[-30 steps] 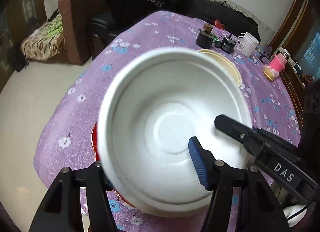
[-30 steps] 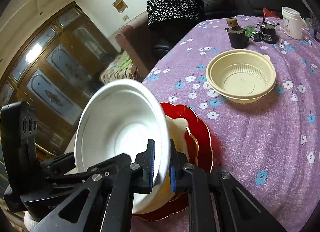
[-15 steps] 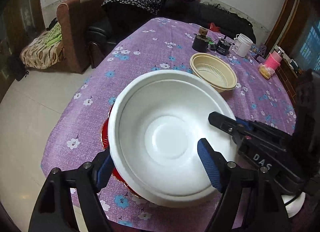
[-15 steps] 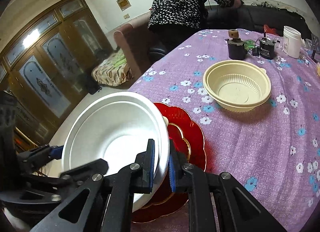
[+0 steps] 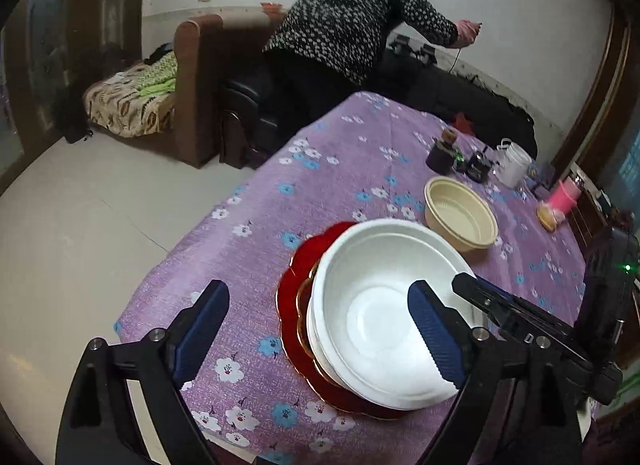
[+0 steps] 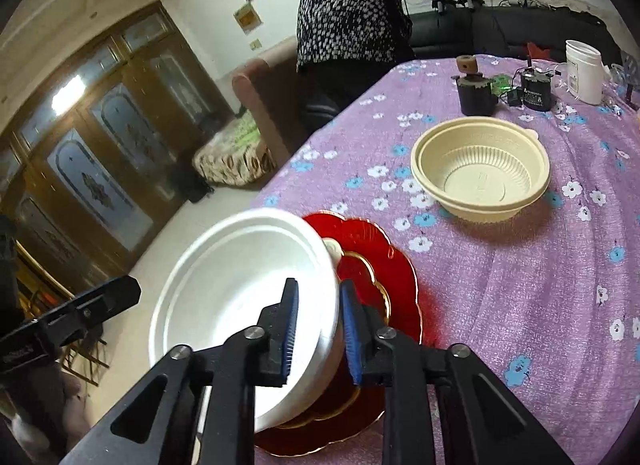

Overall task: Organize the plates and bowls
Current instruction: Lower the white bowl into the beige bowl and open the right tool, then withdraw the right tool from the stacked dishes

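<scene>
A white foam bowl (image 5: 376, 313) (image 6: 240, 289) rests tilted in a cream bowl on a gold-rimmed plate and a red plate (image 5: 296, 297) (image 6: 384, 265), near the table's front corner. My left gripper (image 5: 316, 329) hangs above and before it, its jaws still opening wide and nothing pressed between them. One left fingertip (image 5: 424, 305) shows over the bowl's inside. My right gripper (image 6: 320, 325) straddles the bowl's near rim. Its jaws are opening and the pads stand just off the rim. A second cream ribbed bowl (image 5: 460, 217) (image 6: 480, 169) sits farther back.
A person in a speckled sweater (image 5: 352, 25) bends over the dark sofa beyond the table's far end. A dark mug (image 6: 474, 97), electronics and a white tub (image 6: 584, 69) stand at the back, a pink cup (image 5: 564, 193) at the right. The purple tablecloth's edge (image 5: 160, 285) drops off left.
The white bowl has come down onto the plate stack. My left gripper let go of its rim, opened wide and drew back and up. My right jaws have parted slightly from the rim.
</scene>
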`<state>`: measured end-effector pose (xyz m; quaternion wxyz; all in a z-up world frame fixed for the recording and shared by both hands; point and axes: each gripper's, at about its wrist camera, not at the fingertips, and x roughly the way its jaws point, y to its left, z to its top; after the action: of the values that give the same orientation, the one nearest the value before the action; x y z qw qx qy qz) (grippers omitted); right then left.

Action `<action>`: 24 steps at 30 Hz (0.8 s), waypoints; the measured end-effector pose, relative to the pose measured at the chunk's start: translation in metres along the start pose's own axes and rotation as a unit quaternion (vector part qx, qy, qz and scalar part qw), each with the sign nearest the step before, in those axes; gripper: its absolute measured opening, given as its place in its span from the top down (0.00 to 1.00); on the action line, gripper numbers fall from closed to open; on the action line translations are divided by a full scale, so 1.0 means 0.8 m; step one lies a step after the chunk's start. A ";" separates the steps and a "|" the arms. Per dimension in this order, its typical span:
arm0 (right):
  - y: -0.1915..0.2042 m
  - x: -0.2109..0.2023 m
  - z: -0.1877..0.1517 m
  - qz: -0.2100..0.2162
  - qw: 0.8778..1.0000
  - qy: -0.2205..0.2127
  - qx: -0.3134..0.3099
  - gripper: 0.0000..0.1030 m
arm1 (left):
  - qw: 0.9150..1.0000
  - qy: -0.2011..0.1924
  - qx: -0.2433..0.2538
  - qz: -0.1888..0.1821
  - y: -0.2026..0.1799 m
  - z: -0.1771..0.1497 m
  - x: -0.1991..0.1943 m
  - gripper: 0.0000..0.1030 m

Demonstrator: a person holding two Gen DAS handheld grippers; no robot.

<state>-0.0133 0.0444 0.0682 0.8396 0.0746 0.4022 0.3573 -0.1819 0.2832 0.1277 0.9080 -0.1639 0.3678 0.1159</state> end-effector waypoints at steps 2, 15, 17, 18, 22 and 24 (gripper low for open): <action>0.002 -0.009 0.002 0.004 1.000 -0.014 -0.001 0.67 | 1.000 -0.020 -0.006 -0.010 0.000 -0.002 -0.008 0.12; -0.029 -0.080 -0.015 -0.044 0.991 -0.128 0.024 0.22 | 0.993 -0.109 -0.007 0.035 -0.038 -0.025 -0.034 0.12; -0.040 -0.084 -0.015 -0.048 0.990 -0.126 0.028 0.22 | 0.994 -0.096 0.002 0.044 -0.050 -0.029 -0.027 0.12; -0.042 -0.087 -0.016 -0.053 0.990 -0.126 0.028 0.22 | 0.995 -0.091 0.007 0.042 -0.055 -0.032 -0.024 0.12; -0.060 -0.096 -0.021 -0.057 0.990 -0.123 0.040 0.22 | 0.993 -0.089 0.039 0.060 -0.084 -0.042 -0.021 0.12; -0.068 -0.102 -0.024 -0.060 0.989 -0.124 0.045 0.22 | 0.992 -0.093 0.055 0.066 -0.100 -0.046 -0.022 0.12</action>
<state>-0.0320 -0.0524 0.0839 0.8989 0.1317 0.3143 0.2756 -0.1913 0.1942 0.1323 0.9362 -0.0776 0.2976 0.1702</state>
